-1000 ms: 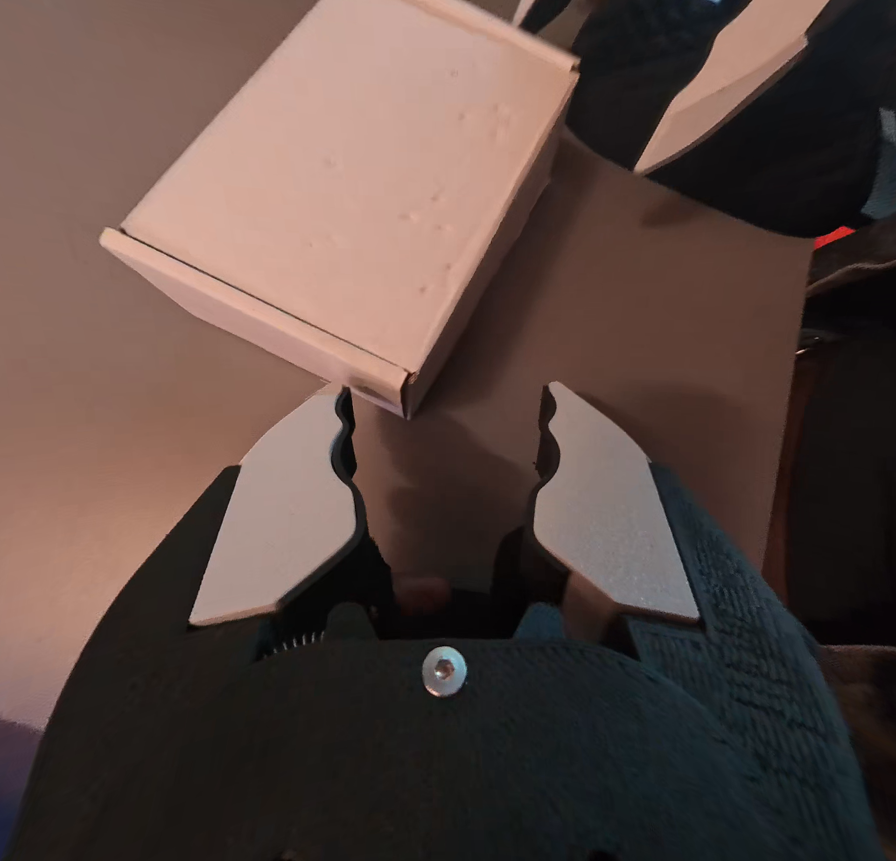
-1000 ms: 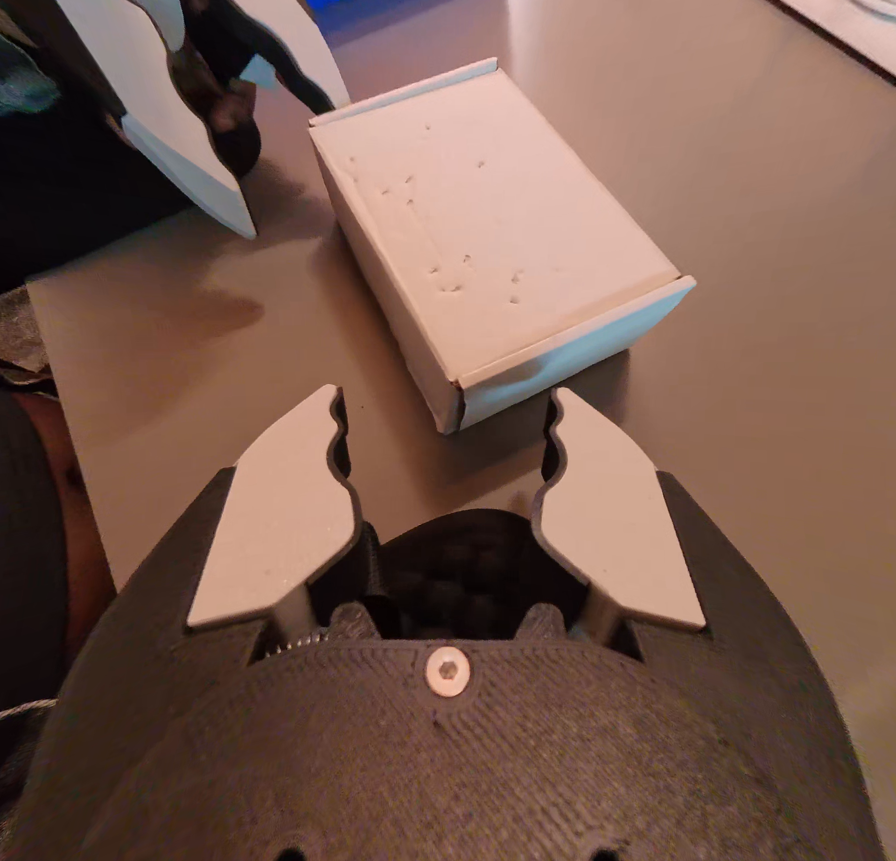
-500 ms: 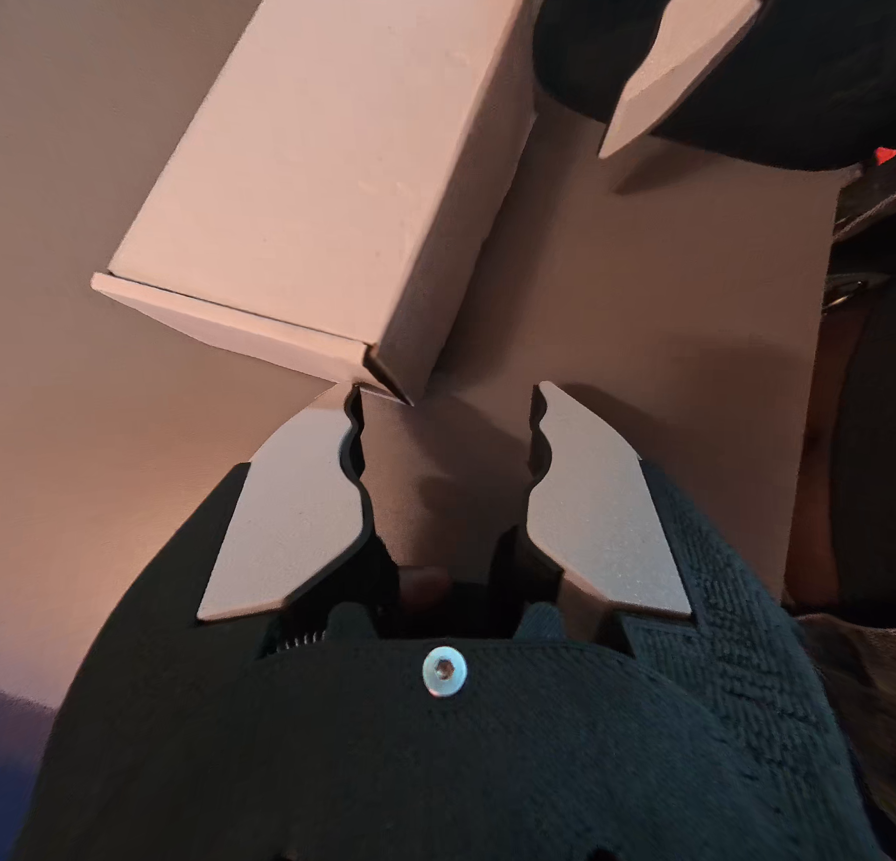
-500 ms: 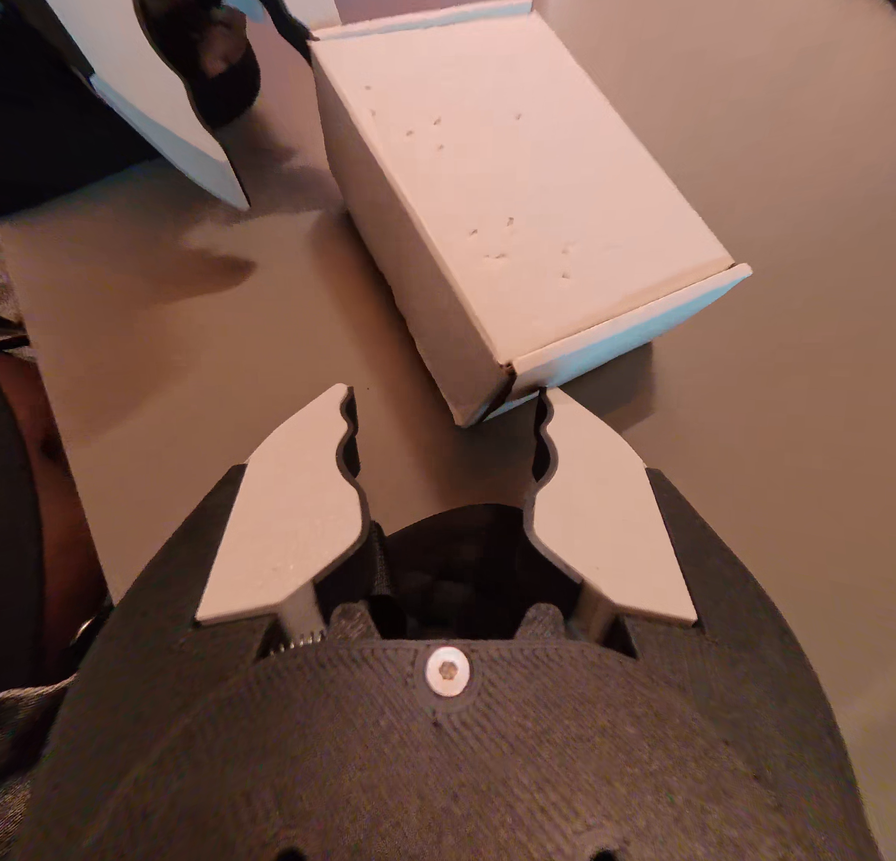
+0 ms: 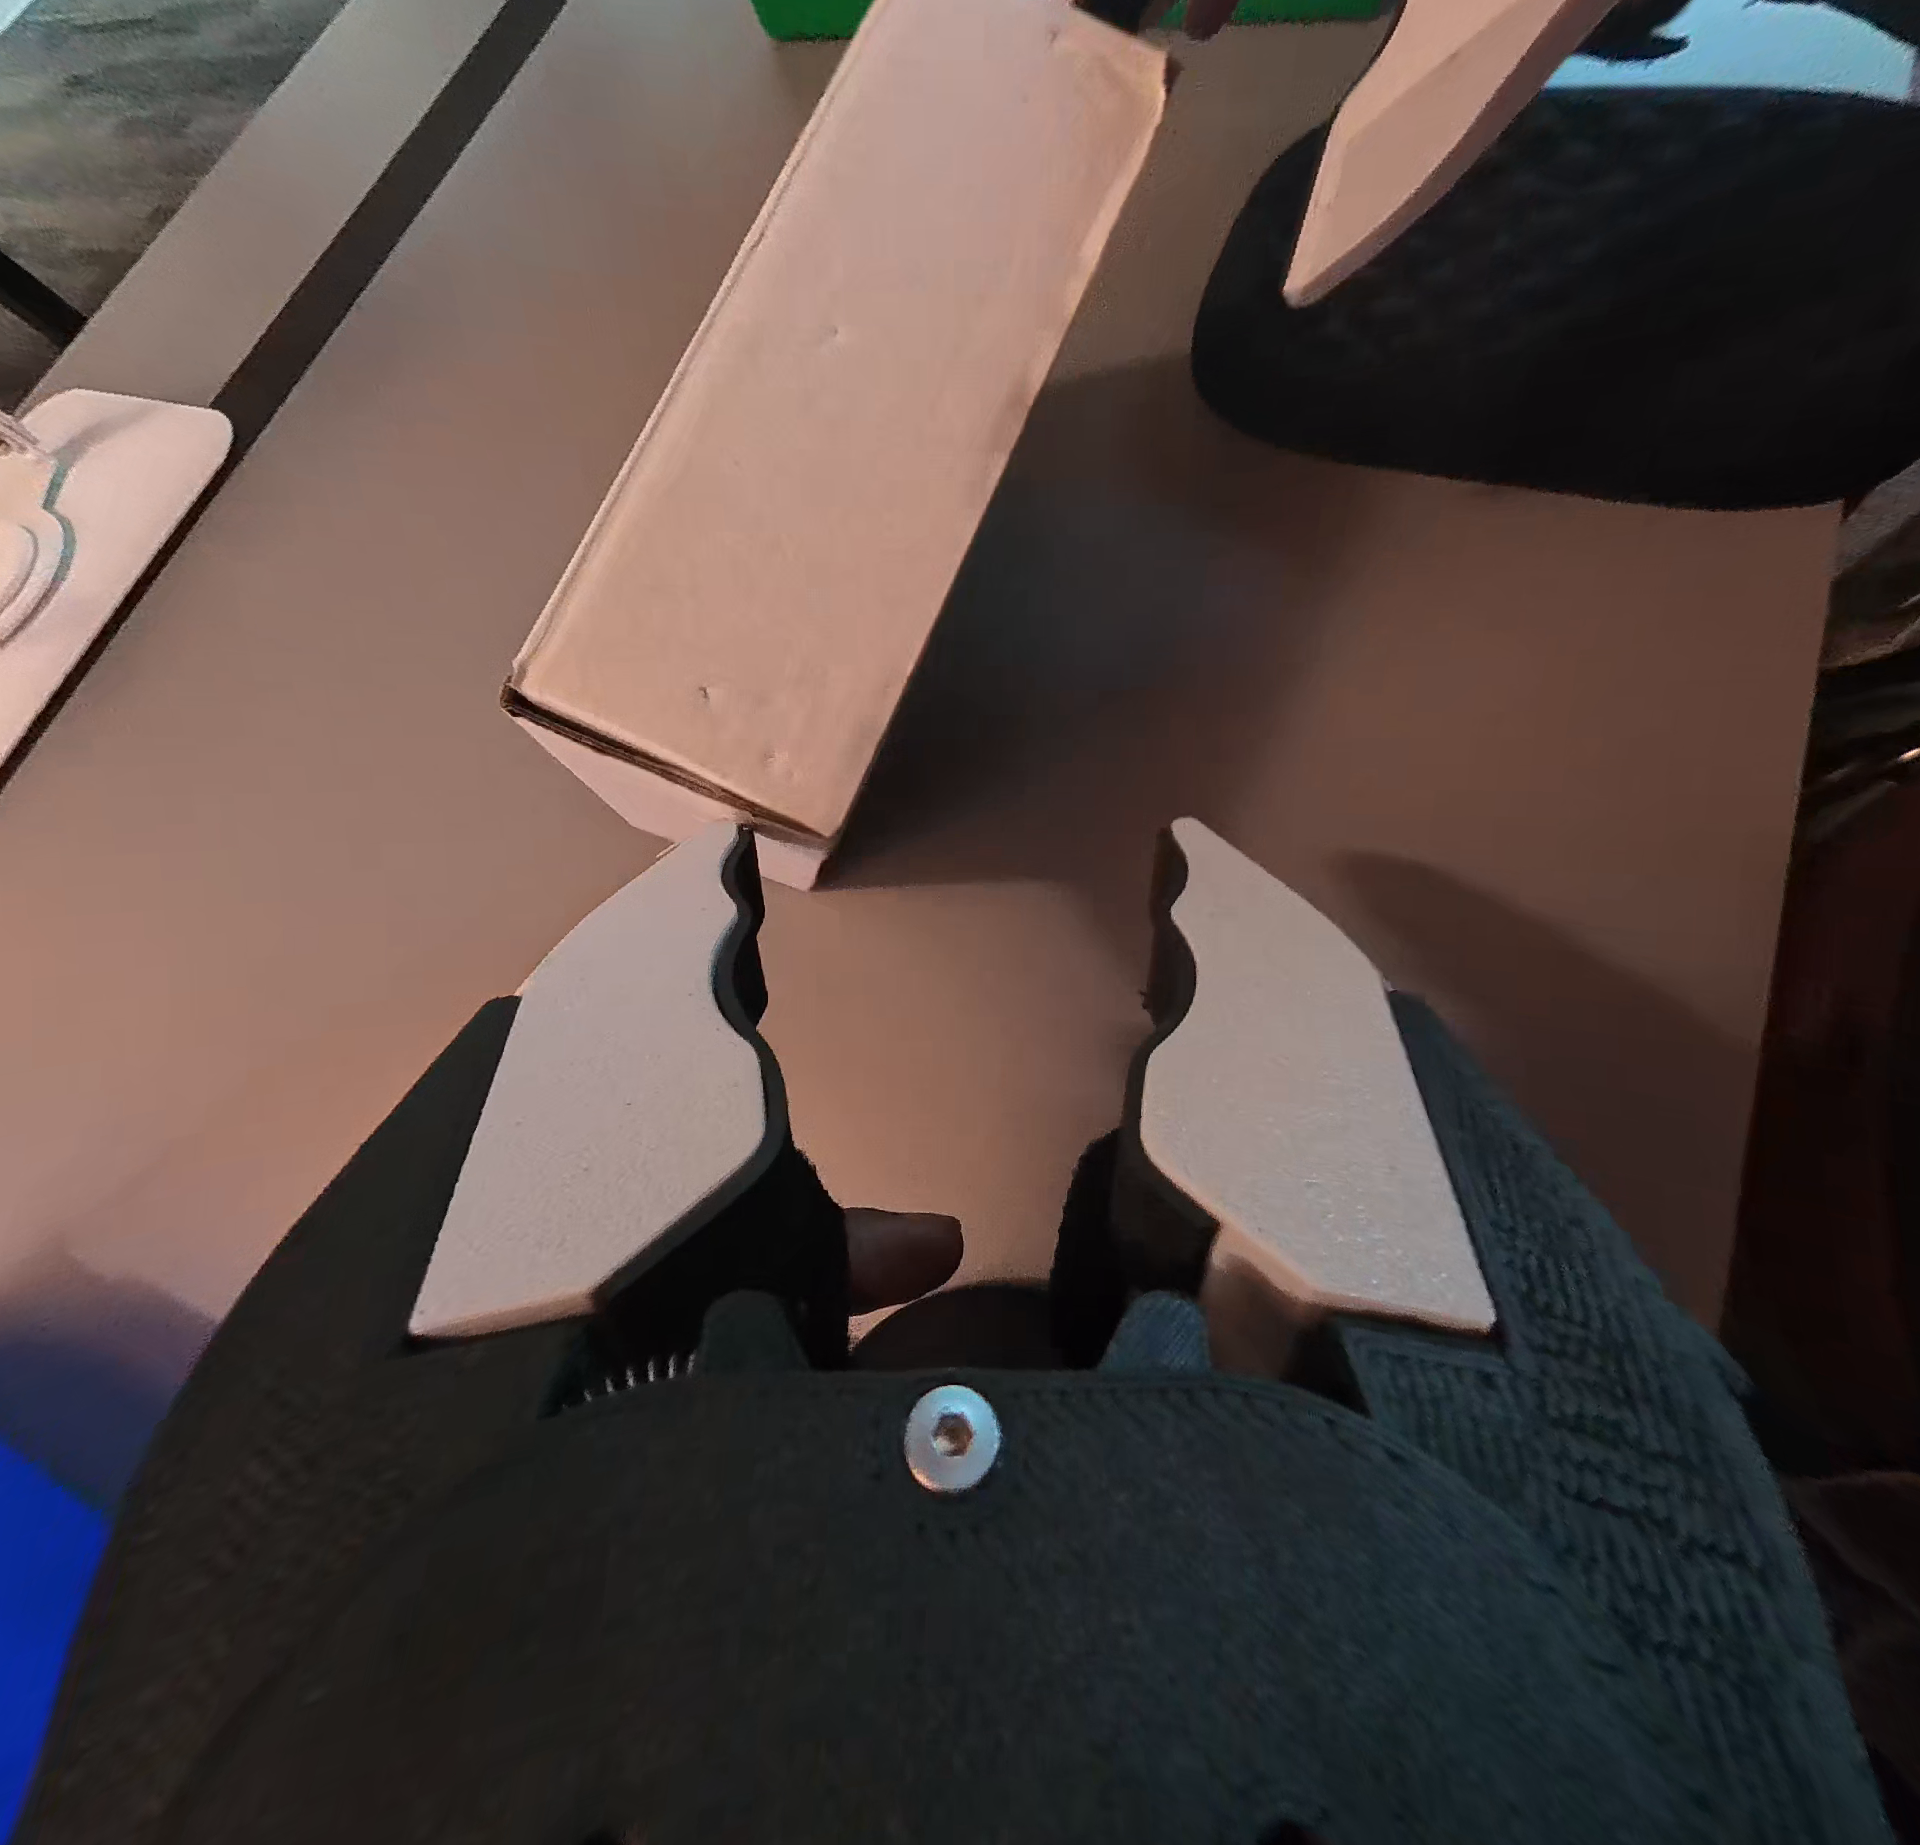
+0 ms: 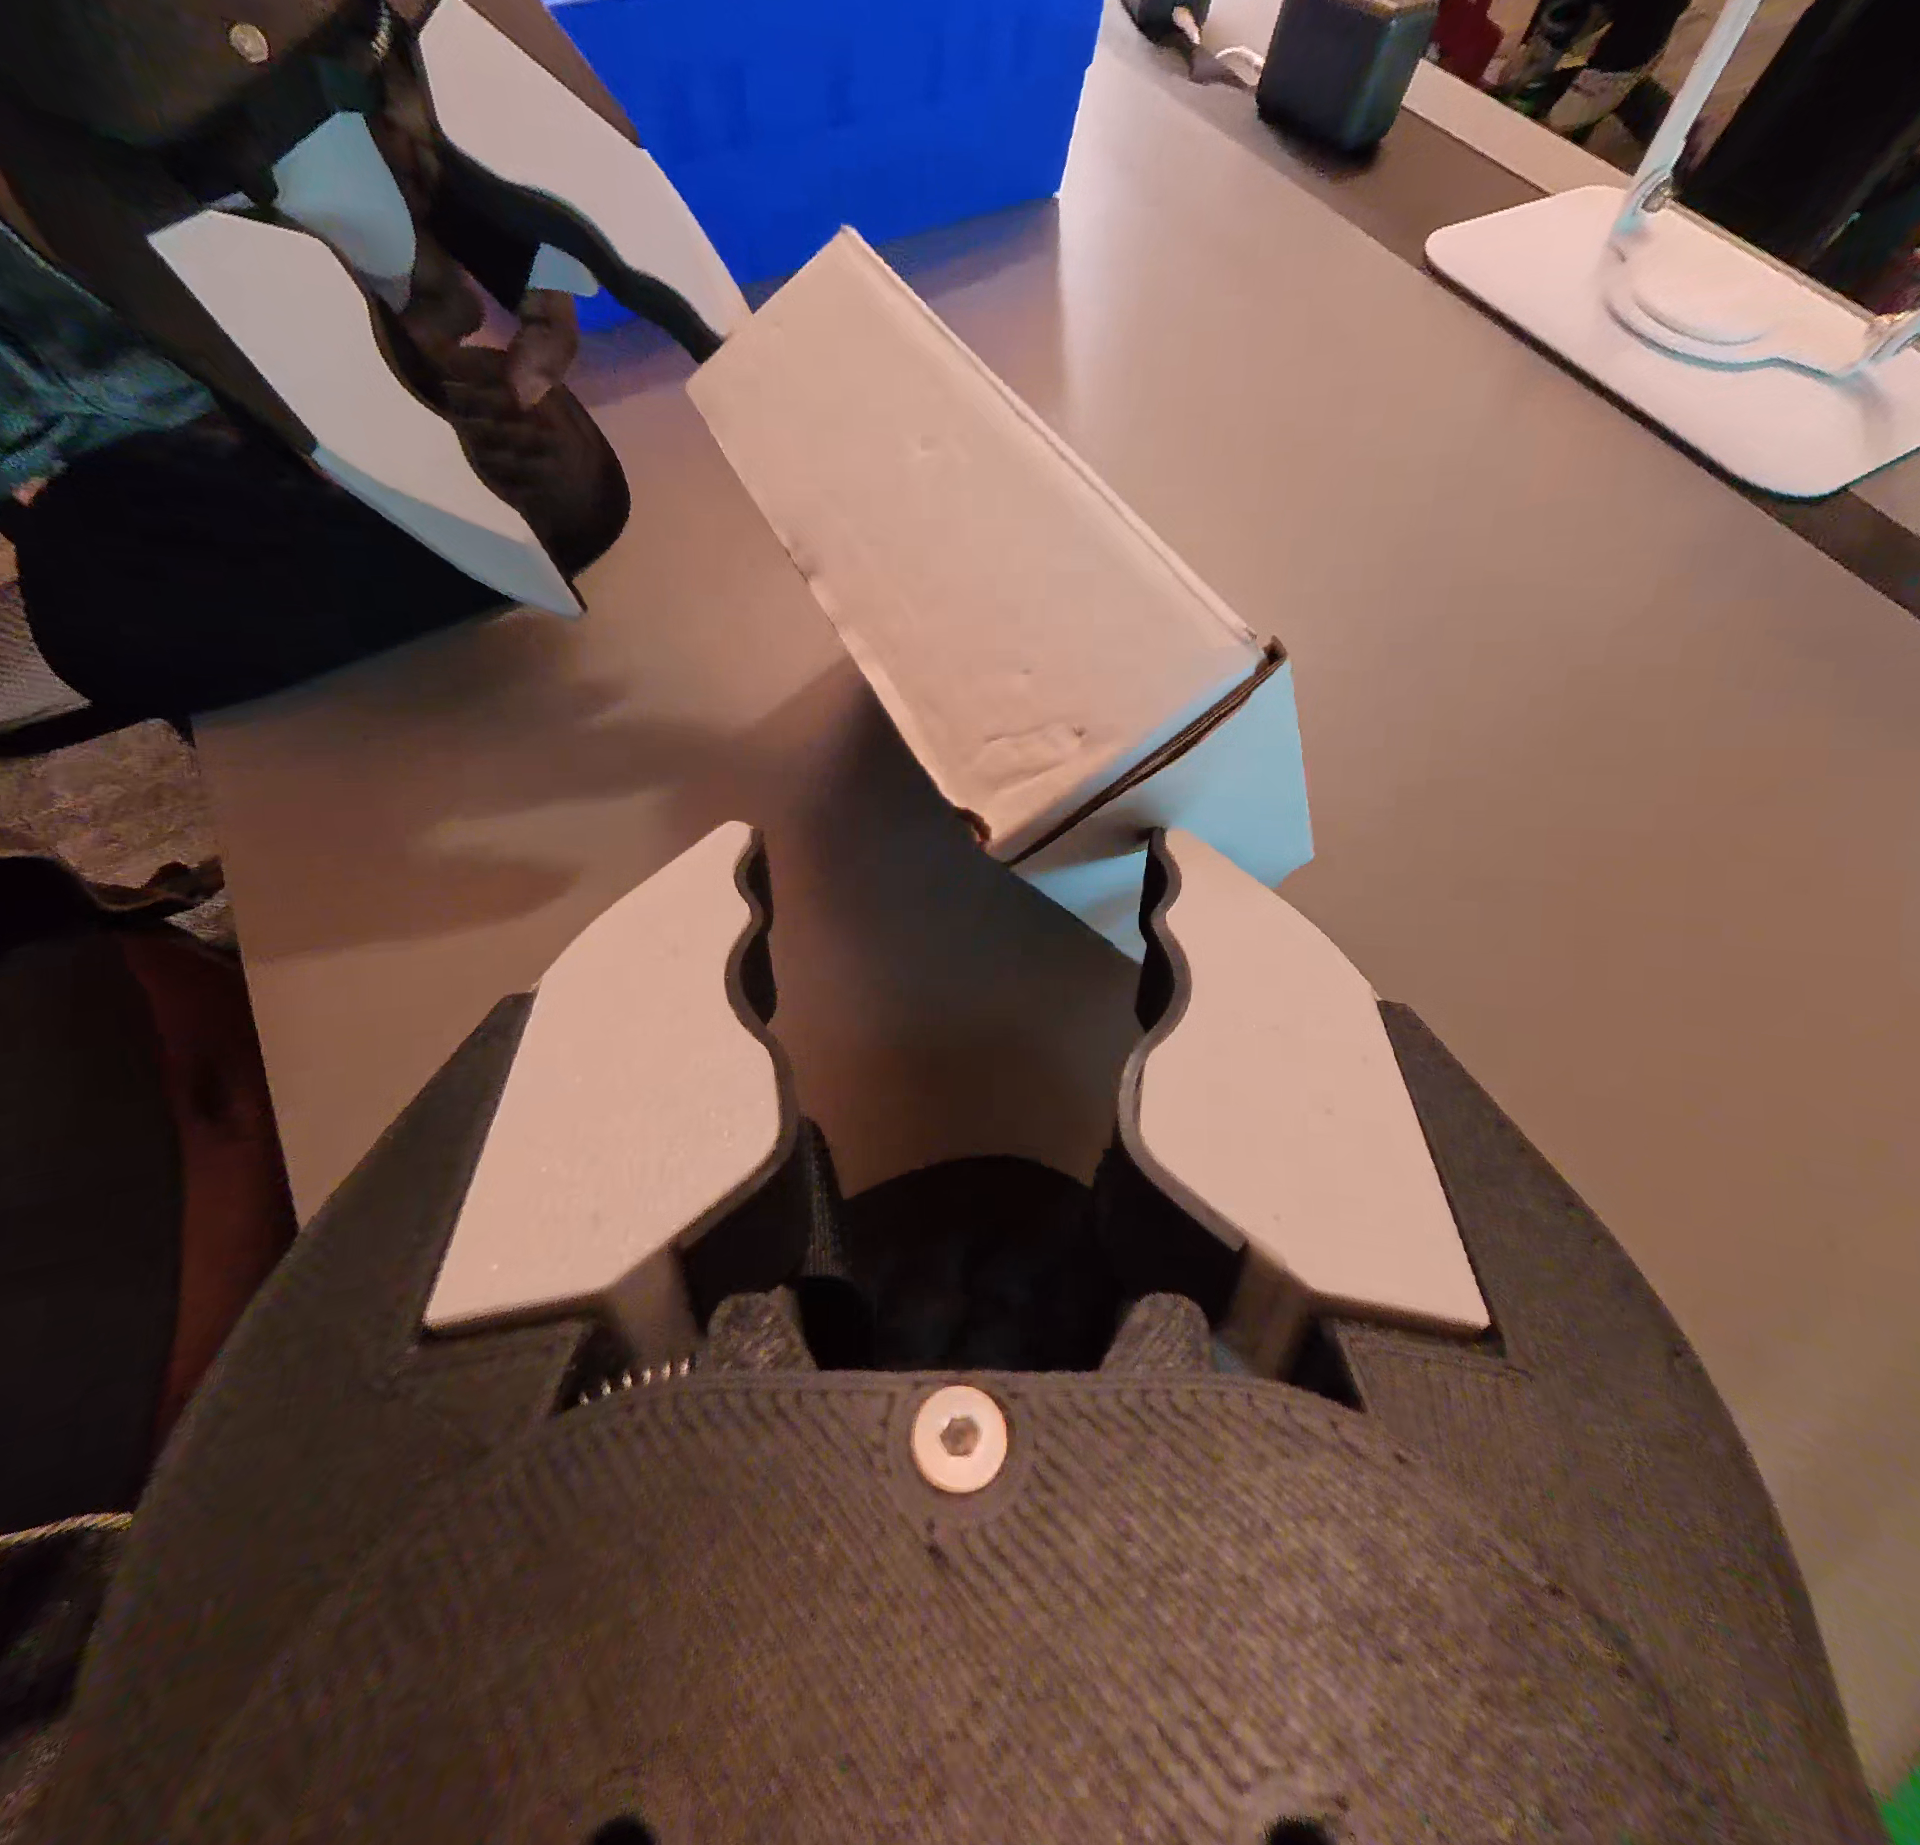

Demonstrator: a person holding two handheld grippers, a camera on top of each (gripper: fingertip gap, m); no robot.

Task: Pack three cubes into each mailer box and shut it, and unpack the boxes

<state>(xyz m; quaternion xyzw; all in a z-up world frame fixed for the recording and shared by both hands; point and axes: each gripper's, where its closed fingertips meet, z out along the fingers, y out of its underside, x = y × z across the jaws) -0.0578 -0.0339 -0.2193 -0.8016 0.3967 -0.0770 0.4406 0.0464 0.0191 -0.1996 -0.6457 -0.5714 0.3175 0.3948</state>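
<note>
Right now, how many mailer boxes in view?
1. The mailer box is tipped up on edge on the grey table, between the open left gripper and open right gripper. No others are visible.

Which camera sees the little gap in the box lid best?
The right wrist view. There the mailer box is tipped up, and its lid's front flap gapes close to the camera. The left wrist view shows the box too, but only a thin dark seam.
</note>
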